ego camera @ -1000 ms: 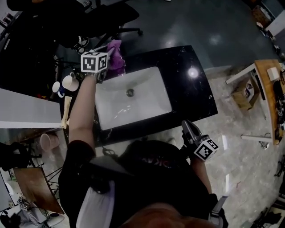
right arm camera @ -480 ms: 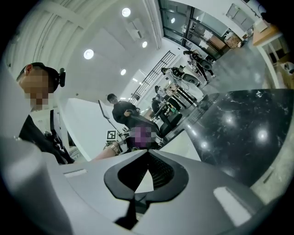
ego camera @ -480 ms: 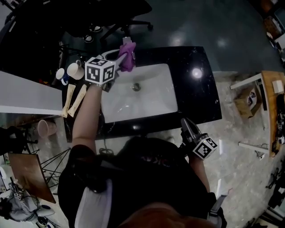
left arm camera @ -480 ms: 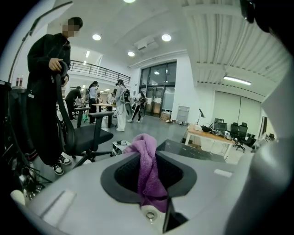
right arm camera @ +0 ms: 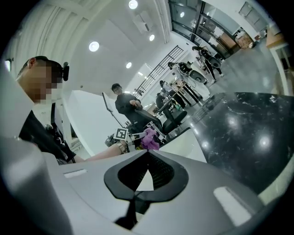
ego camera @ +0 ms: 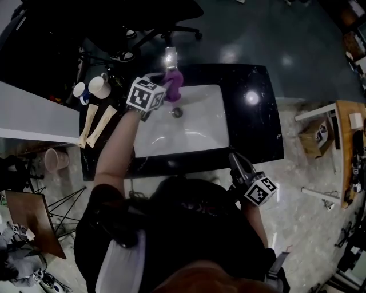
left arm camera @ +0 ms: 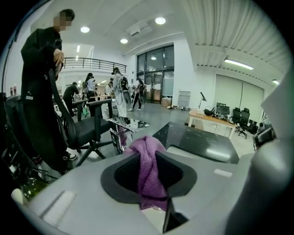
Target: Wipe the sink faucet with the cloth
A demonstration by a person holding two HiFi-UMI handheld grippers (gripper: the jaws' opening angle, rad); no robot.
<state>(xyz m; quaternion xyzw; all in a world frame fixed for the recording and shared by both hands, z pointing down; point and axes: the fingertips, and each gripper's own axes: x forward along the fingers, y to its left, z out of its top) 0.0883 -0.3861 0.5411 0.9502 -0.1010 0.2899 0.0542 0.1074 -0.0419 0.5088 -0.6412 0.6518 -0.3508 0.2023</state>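
Purple cloth (ego camera: pixel 173 80), white sink (ego camera: pixel 197 134), glossy black countertop (ego camera: pixel 254 129), silver faucet (ego camera: pixel 170 58), white mug (ego camera: pixel 102 86), black office chair (ego camera: pixel 154 17)

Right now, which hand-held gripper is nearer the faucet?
Left. The left hand-held gripper holds the purple cloth just beside the faucet at the far edge of the sink; the right hand-held gripper, shut and empty, is at the near edge of the counter.

Black short-sleeve shirt (ego camera: pixel 189 223); left gripper (ego camera: pixel 166 90), right gripper (ego camera: pixel 234 157): grey shells, black-white marker cubes (ego camera: pixel 147 94).
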